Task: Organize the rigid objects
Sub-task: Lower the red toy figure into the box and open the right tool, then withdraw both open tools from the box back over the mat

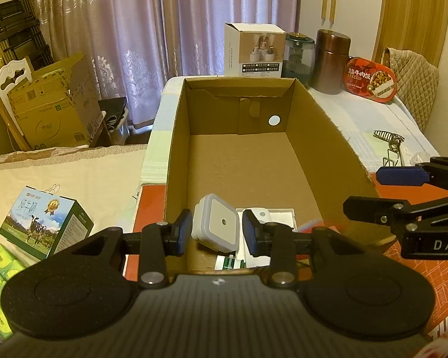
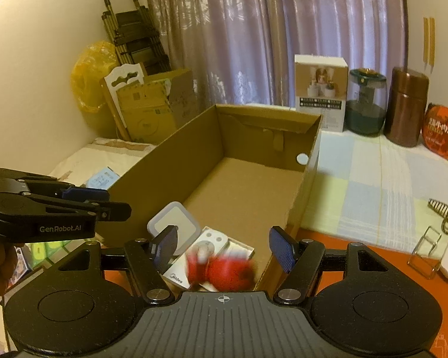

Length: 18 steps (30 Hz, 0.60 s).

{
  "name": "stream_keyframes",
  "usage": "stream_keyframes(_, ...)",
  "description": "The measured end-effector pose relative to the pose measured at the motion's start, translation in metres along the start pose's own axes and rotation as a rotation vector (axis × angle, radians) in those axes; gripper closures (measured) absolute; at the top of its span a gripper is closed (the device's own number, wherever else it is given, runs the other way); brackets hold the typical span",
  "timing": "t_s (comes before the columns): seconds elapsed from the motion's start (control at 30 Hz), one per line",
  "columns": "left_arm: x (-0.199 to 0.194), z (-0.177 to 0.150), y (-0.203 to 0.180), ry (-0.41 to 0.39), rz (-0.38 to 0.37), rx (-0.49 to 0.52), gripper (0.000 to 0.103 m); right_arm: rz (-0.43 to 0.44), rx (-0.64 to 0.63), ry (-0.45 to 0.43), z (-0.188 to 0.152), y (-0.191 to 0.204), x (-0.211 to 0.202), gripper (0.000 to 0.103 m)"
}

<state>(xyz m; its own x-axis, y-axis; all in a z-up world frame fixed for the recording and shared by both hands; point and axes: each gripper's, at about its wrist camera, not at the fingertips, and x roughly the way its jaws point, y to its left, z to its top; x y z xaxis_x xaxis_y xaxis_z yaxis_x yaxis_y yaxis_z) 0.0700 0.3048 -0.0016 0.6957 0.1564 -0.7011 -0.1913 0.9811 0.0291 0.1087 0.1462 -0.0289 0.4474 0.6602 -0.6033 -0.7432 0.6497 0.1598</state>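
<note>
Near the lower middle of the left wrist view, the left gripper (image 1: 217, 232) has its pads nearly closed around a white square night light (image 1: 216, 226), held over the near end of the cardboard box (image 1: 176, 137). In the right wrist view the right gripper (image 2: 222, 249) stands half open with nothing gripped; a blurred red object (image 2: 224, 271) lies below it on a white Midea box (image 2: 179, 277).

About three items sit in the box; most of its floor is bare, so the sorting looks early.

Further back stand one white carton (image 1: 255, 50), one green jar (image 1: 298, 56), one brown canister (image 1: 331, 59) and one red food pack (image 1: 371, 79).
</note>
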Motion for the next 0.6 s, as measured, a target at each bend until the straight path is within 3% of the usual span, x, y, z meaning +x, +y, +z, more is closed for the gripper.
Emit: stream_keyframes(0.6,-0.035,0.004,-0.023,-0.047,-0.012,-0.008,0.072,-0.057,0.111,-0.061,-0.008,-0.033,-0.062,0.032)
